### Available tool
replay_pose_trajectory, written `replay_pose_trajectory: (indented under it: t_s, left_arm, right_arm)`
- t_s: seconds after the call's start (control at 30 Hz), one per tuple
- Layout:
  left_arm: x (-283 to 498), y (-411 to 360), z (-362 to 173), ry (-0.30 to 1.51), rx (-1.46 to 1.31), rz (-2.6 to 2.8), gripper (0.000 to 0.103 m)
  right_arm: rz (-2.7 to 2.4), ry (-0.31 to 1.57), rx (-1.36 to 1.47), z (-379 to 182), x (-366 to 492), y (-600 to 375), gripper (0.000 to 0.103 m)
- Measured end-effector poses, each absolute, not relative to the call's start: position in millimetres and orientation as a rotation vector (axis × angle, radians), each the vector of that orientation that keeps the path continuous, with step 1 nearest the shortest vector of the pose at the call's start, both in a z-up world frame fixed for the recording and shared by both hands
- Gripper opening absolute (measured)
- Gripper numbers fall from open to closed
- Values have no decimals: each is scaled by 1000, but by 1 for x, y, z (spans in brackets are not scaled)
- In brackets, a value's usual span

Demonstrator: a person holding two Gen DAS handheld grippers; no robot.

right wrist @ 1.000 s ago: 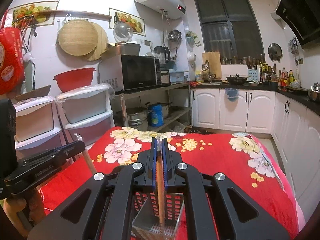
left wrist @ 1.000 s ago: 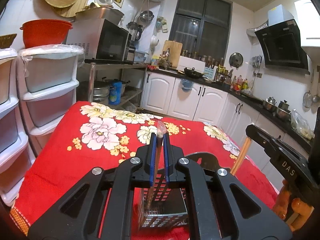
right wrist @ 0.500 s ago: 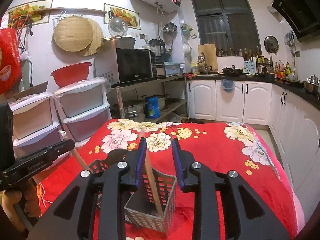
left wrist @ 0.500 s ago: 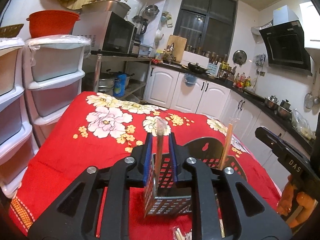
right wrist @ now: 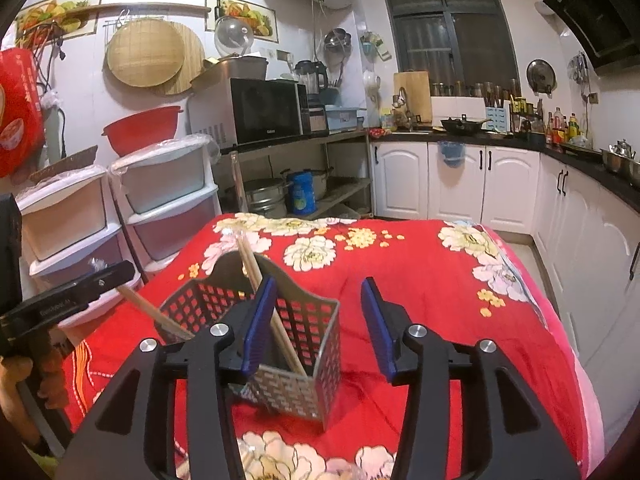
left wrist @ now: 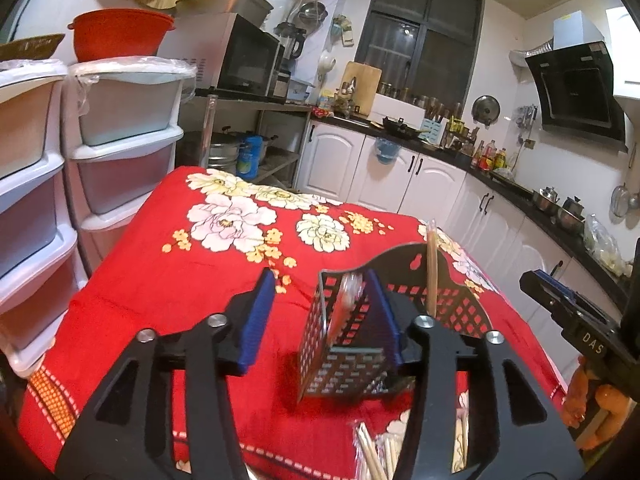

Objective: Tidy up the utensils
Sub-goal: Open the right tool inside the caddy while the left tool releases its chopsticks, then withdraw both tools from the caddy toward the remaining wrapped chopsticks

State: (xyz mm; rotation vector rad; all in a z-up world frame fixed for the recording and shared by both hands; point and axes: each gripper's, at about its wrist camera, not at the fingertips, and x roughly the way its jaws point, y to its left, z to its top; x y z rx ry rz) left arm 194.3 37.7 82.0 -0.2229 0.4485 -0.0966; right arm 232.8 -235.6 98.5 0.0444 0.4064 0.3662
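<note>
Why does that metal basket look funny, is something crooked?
The chopsticks lean slantwise in the metal utensil basket instead of standing straight. More chopsticks lie loose on the red flowered cloth nearby.

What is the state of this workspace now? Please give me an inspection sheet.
Surface: red floral cloth on the table.
Job's things: perforated holder with two wrapped chopstick pairs leaning inside; more chopsticks at the near edge.
Clutter: nothing seen.
Grippers: left gripper and right gripper open, jaws just opening, gripping nothing.
Cables: nothing seen.
Surroundings: drawer units, microwave, white cabinets.
</note>
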Motion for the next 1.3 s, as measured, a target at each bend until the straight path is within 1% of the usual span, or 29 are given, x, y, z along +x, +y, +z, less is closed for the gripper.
replay_pose_trajectory:
  t_s: [0.07,0.13,0.27,0.33,0.43,0.63,1.3]
  left_arm:
    - [188,39,80,453,-223,-87,46]
    - [182,41,78,455,-223,-82,55]
    - [168,42,72,475,-237,-96,62]
    - [163,40,70,482,-234,-104,67]
    - [152,38,65,492,-222,-118,71]
    - [140,27,51,536,-216,-153,74]
    - [142,-3,-1,716,-238,-253,74]
  right_arm:
    - [363,416,45,96,229,-239,46]
    - [364,430,51,93,223,-244,48]
    - [361,451,52,87,214,-248,50]
    - [360,468,50,83,209,-249,50]
    - [366,481,50,78,202,-252,50]
    - [375,524,27,61,187,-254,51]
    - [389,664,5,14,167,-262,51]
